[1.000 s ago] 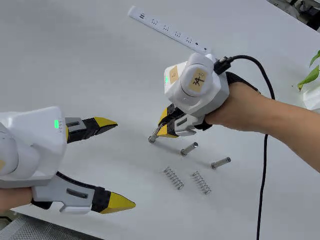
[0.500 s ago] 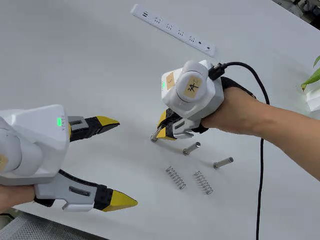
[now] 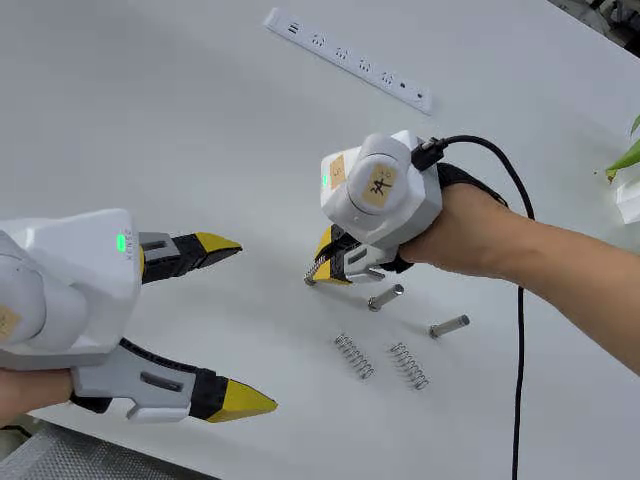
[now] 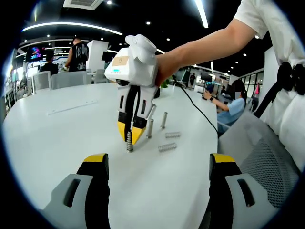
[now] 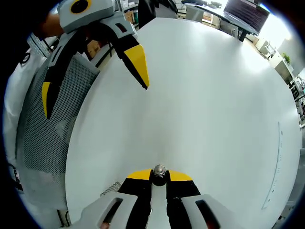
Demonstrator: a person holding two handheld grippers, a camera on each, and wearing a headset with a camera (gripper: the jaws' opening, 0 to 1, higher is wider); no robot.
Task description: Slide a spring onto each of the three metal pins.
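Head view, and the right gripper is down on the white table, jaws clenched on a spring that sits over the leftmost pin. Its bulky white body covers most of the jaws from above. Just to the right stand two bare pins, slightly apart from each other, and nearer the person lie two loose springs, side by side and not touching. A black cable runs from the right gripper past the pins on their right. A power strip lies well off at the far side, and a green leaf pokes in at the right edge.

The left gripper hovers to the left with its jaws spread wide, gripping nothing, well apart from the pins.

From the left gripper view the spring-wrapped pin stands upright under the yellow tips, and people sit in the room behind.
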